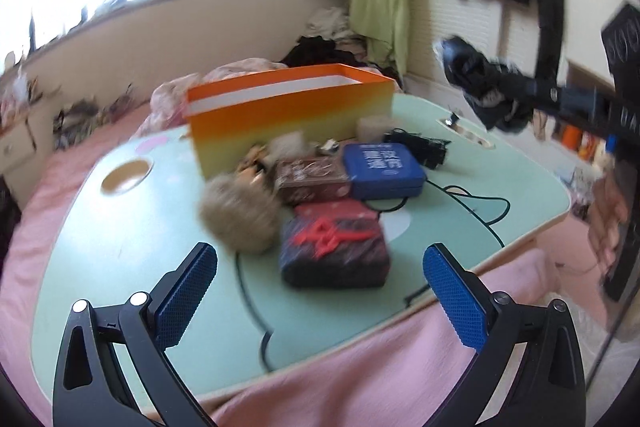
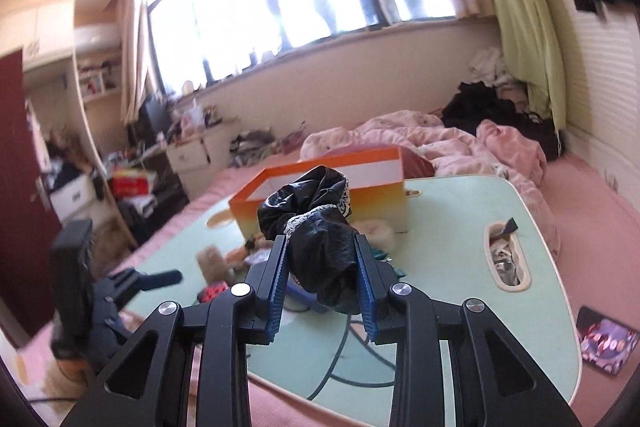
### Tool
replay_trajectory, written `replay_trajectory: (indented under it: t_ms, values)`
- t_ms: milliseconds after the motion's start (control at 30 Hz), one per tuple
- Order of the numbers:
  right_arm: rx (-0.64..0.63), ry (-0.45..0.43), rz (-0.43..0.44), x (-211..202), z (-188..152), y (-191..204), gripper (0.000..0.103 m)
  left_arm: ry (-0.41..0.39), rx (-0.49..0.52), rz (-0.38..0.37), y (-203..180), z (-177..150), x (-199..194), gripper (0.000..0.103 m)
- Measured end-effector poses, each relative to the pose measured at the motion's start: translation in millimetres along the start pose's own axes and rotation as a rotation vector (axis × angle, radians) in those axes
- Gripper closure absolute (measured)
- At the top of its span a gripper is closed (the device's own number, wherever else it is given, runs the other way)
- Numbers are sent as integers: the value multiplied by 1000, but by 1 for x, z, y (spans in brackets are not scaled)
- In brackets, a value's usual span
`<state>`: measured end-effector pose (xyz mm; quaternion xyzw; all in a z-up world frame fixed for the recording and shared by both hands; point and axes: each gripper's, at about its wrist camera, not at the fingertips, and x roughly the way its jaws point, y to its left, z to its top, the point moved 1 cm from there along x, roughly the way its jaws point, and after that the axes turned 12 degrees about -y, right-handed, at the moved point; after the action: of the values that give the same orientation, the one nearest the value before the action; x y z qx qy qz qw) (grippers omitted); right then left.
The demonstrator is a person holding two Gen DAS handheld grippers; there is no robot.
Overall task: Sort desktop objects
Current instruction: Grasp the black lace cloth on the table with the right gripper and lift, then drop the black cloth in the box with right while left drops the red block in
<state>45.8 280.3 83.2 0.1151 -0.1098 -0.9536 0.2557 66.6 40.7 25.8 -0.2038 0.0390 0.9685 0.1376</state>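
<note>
A black scrunchie with lace trim is clamped between the right gripper's narrowed fingers, lifted clear above the mint-green bench, in front of the open orange box. The left gripper hovers with fingers spread wide and empty, near the dark red-patterned pouch, fur pompom and blue tin.

Glossy black scrunchie – lace-trimmed, fluffy pompom
</note>
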Motion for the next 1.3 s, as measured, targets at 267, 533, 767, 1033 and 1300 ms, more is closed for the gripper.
replay_trajectory:
  t_ms: [267, 533, 767, 1033, 1300]
  values:
    - [16, 70, -40, 22, -7, -11, 73, 54, -34, 5, 10, 3, 16, 42]
    - [50, 113, -90, 109, 49, -26, 72, -78, -129, 9, 42, 99, 27, 42]
    - [131, 173, -102, 175, 51, -48, 63, -115, -296, 105, 79, 122, 89, 30]
    - [82, 92, -58, 99, 32, -21, 45, -116, -374, 20, 66, 73, 35, 22]
    - [-95, 243, -197, 59, -54, 10, 37, -5, -270, 92, 30, 18, 21, 22]
